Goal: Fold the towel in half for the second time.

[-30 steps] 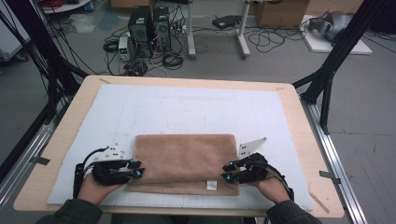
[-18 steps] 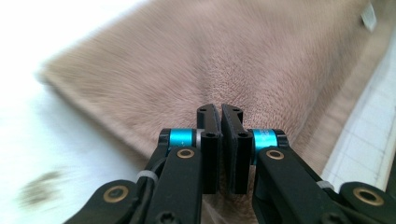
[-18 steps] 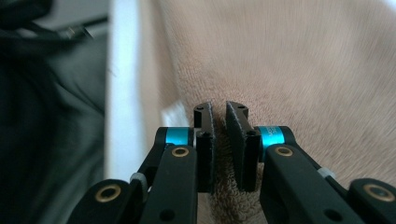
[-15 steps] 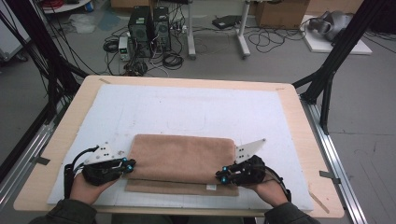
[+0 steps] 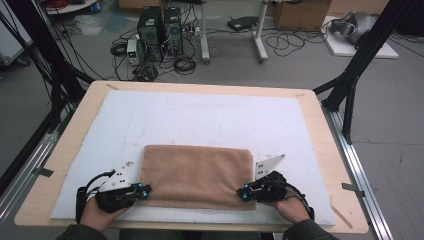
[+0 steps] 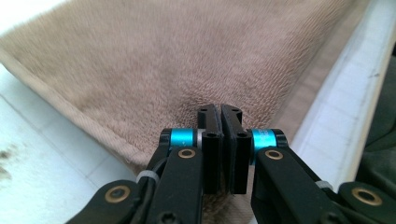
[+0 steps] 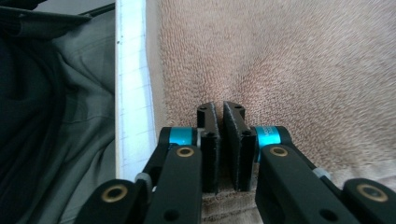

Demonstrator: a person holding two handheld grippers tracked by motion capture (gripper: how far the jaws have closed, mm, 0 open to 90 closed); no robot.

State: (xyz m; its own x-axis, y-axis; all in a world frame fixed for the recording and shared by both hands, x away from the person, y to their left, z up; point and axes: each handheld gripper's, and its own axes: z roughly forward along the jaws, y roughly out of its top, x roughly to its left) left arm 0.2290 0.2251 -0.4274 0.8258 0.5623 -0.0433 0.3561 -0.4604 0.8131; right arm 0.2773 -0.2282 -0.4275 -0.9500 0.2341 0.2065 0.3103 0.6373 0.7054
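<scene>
A folded tan towel [image 5: 195,175] lies flat on the white mat [image 5: 200,120], close to the table's near edge. My left gripper [image 5: 144,192] sits at its near left corner, my right gripper [image 5: 242,194] at its near right corner. In the left gripper view the black jaws [image 6: 220,109] have just been closing and now pinch the towel [image 6: 187,56], whose pile puckers toward them. The right gripper view shows the same: its jaws [image 7: 221,107] have just closed together on the towel [image 7: 280,60], beside the mat's near edge [image 7: 133,93]. A hand holds each gripper from below.
The mat covers most of a wooden table [image 5: 320,125] with metal rails along both sides. Black frame struts [image 5: 355,75] rise at the far corners. Computer towers [image 5: 160,25] and cables lie on the floor beyond. The person's dark clothing [image 7: 56,116] is just past the near edge.
Both pairs of jaws have closed on the towel's near corners. The towel's near edge has shifted slightly, and its small white label no longer shows. The hands have hardly moved.
</scene>
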